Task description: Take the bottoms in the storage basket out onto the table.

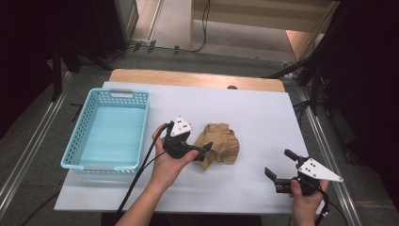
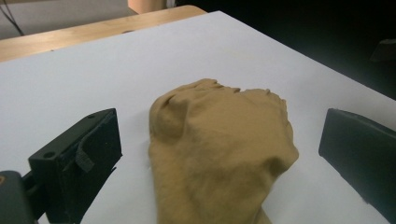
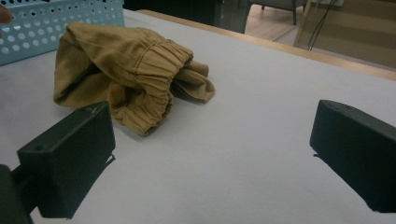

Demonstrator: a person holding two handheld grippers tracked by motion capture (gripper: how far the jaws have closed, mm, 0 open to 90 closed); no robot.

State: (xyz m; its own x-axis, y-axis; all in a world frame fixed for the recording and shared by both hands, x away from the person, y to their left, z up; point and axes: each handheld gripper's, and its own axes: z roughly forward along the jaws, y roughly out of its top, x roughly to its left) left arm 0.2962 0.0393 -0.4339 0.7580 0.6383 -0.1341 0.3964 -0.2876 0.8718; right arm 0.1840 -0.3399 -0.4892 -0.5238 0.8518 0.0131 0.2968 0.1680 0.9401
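Lying crumpled mid-table, the tan elastic-hemmed cloth garment (image 1: pixel 219 146) sits between the left gripper (image 1: pixel 205 151)'s spread jaws, ungrasped. Right of it, the right gripper (image 1: pixel 278 167) waits, jaws apart. Left stands the turquoise perforated plastic basket (image 1: pixel 80 134). Closing appears next.

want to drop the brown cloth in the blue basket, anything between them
Only the left claw and the hand holding it sit between the crumpled tan-brown fabric garment and the light-blue perforated plastic basket; no other object stands on that white tabletop strip.

Tan garment's (image 2: pixel 219 154) near end cut off by left gripper view's bottom edge.
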